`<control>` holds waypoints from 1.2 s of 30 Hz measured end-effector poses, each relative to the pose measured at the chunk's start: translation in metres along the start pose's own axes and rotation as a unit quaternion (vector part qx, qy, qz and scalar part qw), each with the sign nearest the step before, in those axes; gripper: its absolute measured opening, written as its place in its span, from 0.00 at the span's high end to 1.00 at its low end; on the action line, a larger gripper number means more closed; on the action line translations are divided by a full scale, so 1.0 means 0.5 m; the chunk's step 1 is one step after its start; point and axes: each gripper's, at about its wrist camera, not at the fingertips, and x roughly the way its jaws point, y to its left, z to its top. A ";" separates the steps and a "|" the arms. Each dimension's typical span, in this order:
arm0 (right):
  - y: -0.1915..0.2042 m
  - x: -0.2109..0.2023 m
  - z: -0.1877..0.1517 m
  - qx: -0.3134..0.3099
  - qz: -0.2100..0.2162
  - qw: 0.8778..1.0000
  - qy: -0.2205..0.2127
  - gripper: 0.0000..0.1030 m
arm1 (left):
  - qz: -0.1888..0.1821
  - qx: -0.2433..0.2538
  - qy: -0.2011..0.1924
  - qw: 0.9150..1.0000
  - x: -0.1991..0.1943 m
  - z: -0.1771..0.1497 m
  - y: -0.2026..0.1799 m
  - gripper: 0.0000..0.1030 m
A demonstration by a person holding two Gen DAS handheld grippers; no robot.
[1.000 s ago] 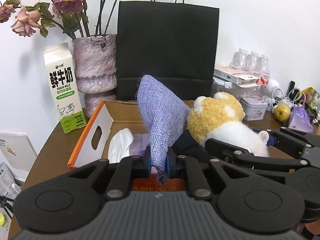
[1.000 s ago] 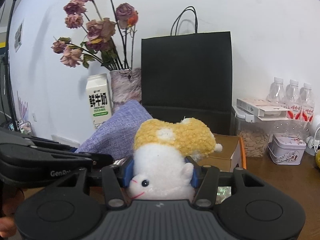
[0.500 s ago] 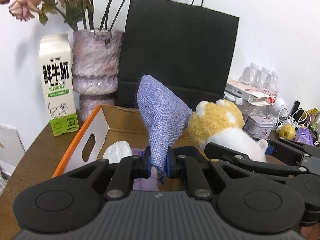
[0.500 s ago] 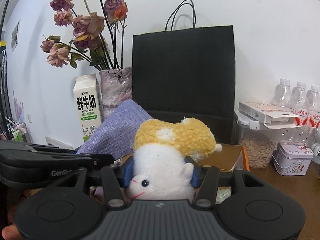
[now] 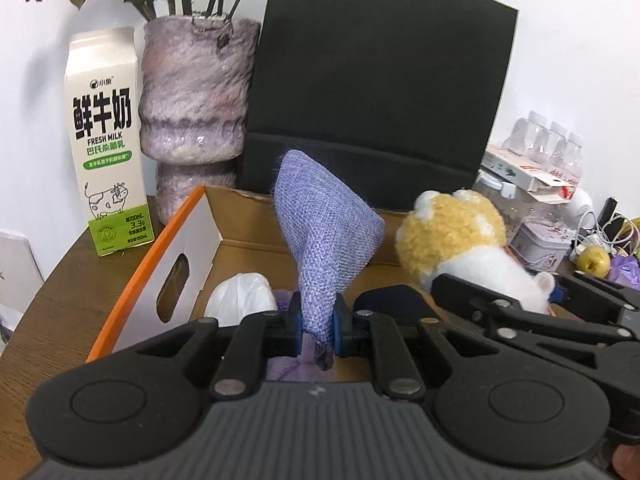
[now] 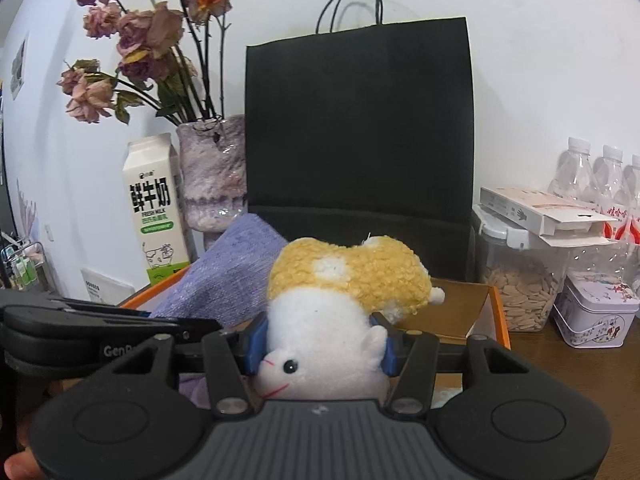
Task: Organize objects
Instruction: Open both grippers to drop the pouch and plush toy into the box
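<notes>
Purple woven cloth pouch (image 5: pixel 326 232), soft and limp, hangs pinched at its corner in the left gripper (image 5: pixel 316 326) above the orange-edged cardboard box (image 5: pixel 160 264). Right gripper (image 6: pixel 322 350) squeezes a yellow-and-white plush toy (image 6: pixel 340 292), light and squashy, over the same box.

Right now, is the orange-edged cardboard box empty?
Not empty. The orange-edged cardboard box holds a white crumpled bag and some pale purple fabric on its floor.

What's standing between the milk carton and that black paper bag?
A furry purple vase holding dried flowers, between milk carton and black bag; both views show it.
</notes>
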 end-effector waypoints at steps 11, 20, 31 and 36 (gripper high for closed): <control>-0.004 0.017 -0.015 -0.001 -0.021 1.000 0.022 0.04 | 0.057 -0.010 -0.031 0.998 0.003 0.007 0.015 0.04; -0.012 0.013 -0.018 0.010 -0.021 0.999 0.022 0.00 | 0.081 -0.019 -0.047 0.995 -0.002 0.009 0.028 0.00; -0.005 -0.042 -0.019 -0.006 -0.015 1.000 0.012 0.00 | 0.068 -0.001 -0.065 0.996 -0.063 -0.004 0.017 0.00; -0.003 -0.075 -0.030 -0.012 -0.013 1.000 0.016 0.00 | 0.064 0.011 -0.070 0.995 -0.096 -0.020 0.010 0.00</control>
